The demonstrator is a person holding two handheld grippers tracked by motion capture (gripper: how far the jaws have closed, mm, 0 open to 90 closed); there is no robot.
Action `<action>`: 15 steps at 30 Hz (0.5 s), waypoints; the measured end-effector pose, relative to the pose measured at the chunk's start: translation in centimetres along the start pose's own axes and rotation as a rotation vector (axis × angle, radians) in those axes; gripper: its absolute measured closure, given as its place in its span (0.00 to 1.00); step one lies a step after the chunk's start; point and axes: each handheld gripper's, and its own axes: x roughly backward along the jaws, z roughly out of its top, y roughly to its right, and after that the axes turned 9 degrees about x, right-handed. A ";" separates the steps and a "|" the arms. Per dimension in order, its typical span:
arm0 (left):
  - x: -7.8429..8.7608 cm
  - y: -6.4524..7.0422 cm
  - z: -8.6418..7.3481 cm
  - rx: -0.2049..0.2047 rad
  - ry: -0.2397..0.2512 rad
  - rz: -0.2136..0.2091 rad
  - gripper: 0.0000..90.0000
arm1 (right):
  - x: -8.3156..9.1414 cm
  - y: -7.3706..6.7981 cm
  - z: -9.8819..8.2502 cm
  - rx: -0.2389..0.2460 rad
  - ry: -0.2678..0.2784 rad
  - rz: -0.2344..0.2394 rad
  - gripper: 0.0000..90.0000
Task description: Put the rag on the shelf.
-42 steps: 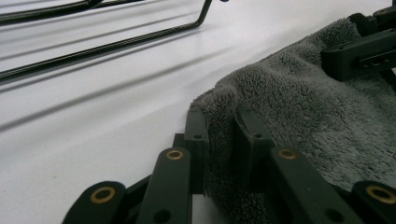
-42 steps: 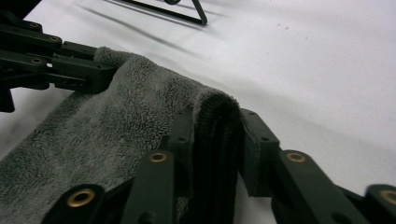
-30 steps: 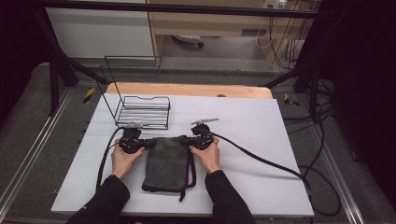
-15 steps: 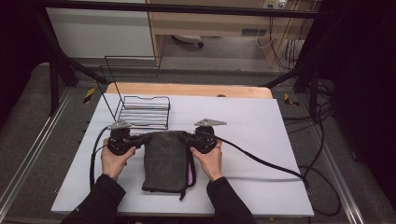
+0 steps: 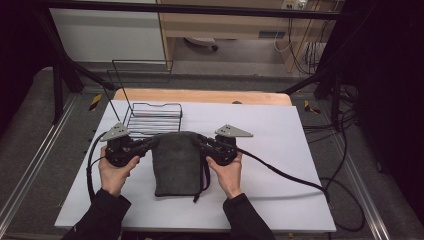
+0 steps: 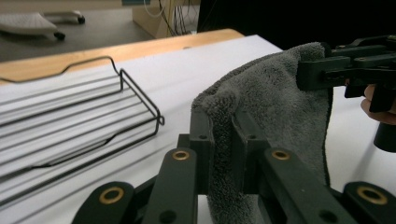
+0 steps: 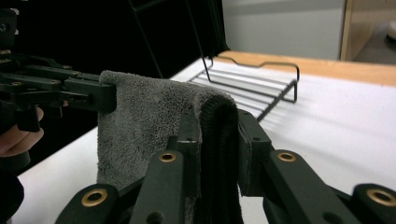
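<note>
High view shows the left gripper [image 5: 150, 143] and right gripper [image 5: 202, 143], each clamped on a top corner of the grey towel [image 5: 176, 162], now lifted higher at centre frame, ready for carrying.

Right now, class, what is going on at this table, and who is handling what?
A person holds a gripper in each hand and has pinched a grey towel by its two upper corners. The left gripper and the right gripper are each shut on a corner, with the top edge held up off the white table and the rest hanging down toward the person. A black wire rack stands just beyond the towel.
</note>
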 end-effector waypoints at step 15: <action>2.6 1.7 1.7 -0.040 0.123 0.000 0.89 | 1.4 -1.6 2.9 0.090 0.111 -0.010 0.84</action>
